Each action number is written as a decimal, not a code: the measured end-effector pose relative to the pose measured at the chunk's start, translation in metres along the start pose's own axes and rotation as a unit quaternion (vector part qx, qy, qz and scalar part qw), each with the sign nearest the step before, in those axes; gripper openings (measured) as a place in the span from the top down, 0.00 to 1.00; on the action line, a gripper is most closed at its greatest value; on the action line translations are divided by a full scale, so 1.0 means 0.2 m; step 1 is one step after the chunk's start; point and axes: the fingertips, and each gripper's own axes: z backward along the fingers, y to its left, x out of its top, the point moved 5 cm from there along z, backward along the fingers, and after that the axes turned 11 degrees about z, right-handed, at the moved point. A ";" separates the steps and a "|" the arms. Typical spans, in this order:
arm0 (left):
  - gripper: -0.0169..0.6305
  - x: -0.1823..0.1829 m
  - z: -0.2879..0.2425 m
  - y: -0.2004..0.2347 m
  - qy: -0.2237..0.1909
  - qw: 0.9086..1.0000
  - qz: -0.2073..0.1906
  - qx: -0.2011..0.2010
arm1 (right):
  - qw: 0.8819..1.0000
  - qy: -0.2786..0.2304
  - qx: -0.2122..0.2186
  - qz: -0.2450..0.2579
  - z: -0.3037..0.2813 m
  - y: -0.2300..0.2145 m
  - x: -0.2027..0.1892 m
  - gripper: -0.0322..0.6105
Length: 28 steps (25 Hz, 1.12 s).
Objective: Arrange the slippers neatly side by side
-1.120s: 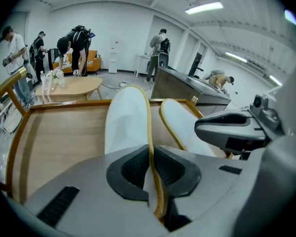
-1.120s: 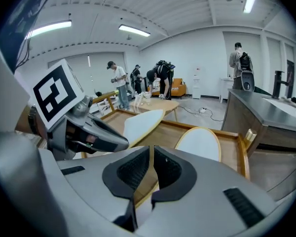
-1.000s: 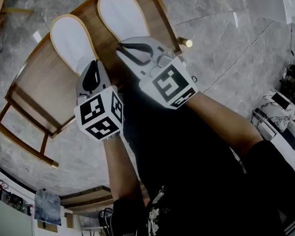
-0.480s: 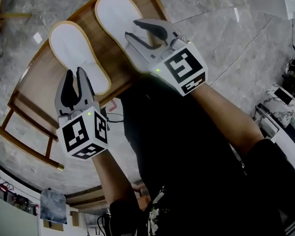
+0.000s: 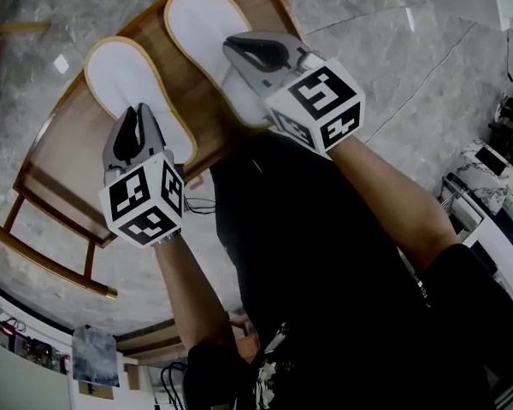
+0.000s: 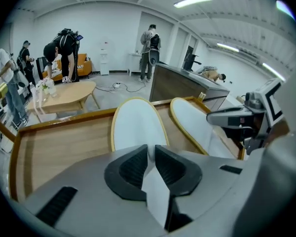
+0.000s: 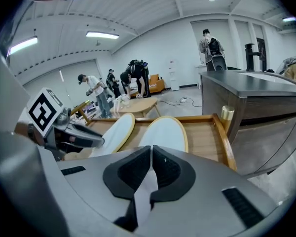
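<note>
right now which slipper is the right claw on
The slipper on the right, beside the table's right rail; the right claw has just been closing on its near end.

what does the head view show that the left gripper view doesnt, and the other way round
Only the head view: the person's black clothes and left forearm. Only the left gripper view: people at the back, a low oval table, ceiling lights. Both: the left slipper and right slipper on the wooden table, plus the left gripper and right gripper, whose jaws have just been closing, each on its slipper's heel edge.
</note>
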 end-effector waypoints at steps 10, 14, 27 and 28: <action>0.91 -0.10 0.08 0.13 -0.016 0.996 0.087 0.019 | 0.999 -0.033 -0.009 -0.010 -0.02 0.13 0.11 0.94; 0.92 -0.12 0.13 0.20 -0.038 0.990 0.133 0.029 | 0.999 -0.037 0.025 0.005 -0.07 0.24 0.16 0.94; 0.92 -0.09 0.18 0.22 -0.057 0.984 0.169 -0.010 | 0.999 -0.021 0.024 0.014 -0.23 0.42 0.21 0.94; 0.92 -0.10 0.17 0.21 -0.056 0.983 0.172 -0.015 | 0.999 -0.020 0.022 0.015 -0.24 0.43 0.21 0.94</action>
